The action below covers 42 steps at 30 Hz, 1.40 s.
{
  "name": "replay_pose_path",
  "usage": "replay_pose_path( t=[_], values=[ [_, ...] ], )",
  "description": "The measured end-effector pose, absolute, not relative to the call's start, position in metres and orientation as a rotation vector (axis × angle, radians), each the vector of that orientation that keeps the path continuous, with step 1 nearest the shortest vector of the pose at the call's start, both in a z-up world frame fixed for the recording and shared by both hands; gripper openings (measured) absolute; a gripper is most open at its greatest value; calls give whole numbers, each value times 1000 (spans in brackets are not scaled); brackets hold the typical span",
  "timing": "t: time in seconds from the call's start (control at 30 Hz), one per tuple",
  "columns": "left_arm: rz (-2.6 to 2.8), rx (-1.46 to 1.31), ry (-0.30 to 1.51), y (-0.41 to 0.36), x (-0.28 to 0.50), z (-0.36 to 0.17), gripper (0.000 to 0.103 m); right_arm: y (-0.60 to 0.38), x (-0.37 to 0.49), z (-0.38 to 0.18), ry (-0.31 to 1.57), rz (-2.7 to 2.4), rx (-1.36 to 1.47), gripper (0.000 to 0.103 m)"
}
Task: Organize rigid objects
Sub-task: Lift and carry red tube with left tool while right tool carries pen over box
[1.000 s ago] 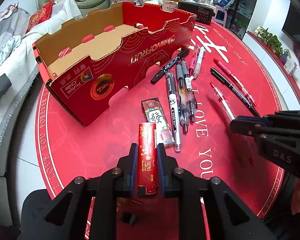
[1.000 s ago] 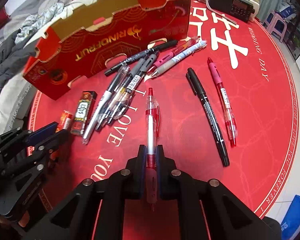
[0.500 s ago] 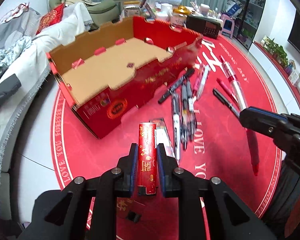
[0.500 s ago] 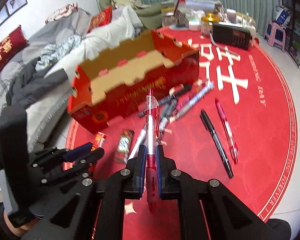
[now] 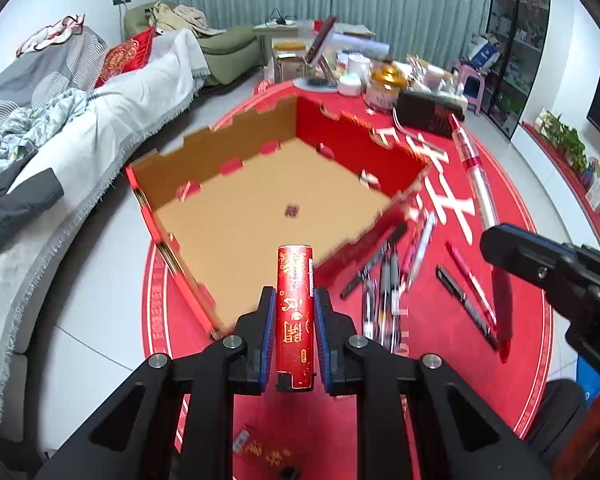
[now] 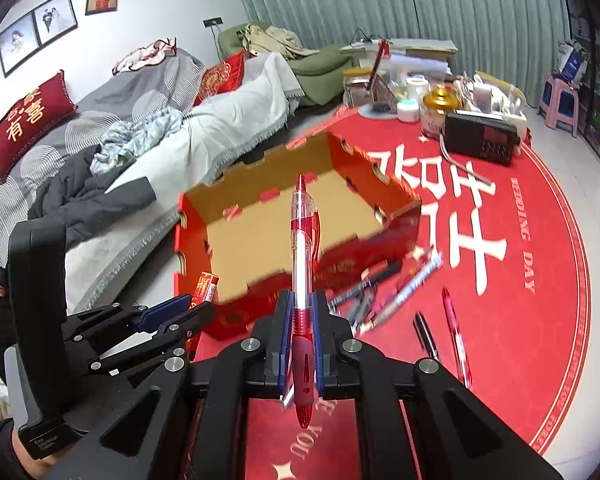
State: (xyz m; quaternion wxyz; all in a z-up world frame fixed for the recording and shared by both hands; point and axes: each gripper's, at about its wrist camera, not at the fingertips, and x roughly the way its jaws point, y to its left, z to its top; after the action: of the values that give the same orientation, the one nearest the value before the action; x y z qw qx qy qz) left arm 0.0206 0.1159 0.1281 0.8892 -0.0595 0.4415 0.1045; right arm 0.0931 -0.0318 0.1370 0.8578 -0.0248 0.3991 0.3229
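Round red rug (image 6: 540, 280), open red cardboard box (image 5: 260, 216) still bare inside. My left gripper (image 5: 295, 320) clamps a red patterned tube (image 5: 295, 312), right gripper (image 6: 300, 332) pinches a red-and-clear pen (image 6: 302, 264), both above the rug near the box; loose pens (image 5: 388, 280) still wait.

Open cardboard box (image 5: 260, 208) sits on the round rug (image 5: 440, 380), toward its left side. Pile of pens (image 5: 384, 280) lies on the rug just right of the box's near corner; two more pens (image 6: 452, 328) lie apart, further right. Radio (image 6: 480, 138) and jars stand on the rug's far edge, behind the box. Sofa (image 6: 112, 120) runs along the left of the rug. Left tool (image 5: 295, 320) holds a small packet (image 5: 295, 312) before the box; right tool (image 6: 300, 332) holds a pen (image 6: 302, 264) pointing over it.
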Motion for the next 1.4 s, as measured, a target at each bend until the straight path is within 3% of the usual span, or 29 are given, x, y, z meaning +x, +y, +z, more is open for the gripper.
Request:
replay_pose_path(
  t=[0.53, 1.4],
  values=[
    [280, -192, 902, 157, 56, 144, 19, 11, 131, 142, 830, 734, -41, 11],
    [324, -286, 1077, 193, 132, 72, 19, 66, 215, 88, 941, 720, -105, 11]
  ],
)
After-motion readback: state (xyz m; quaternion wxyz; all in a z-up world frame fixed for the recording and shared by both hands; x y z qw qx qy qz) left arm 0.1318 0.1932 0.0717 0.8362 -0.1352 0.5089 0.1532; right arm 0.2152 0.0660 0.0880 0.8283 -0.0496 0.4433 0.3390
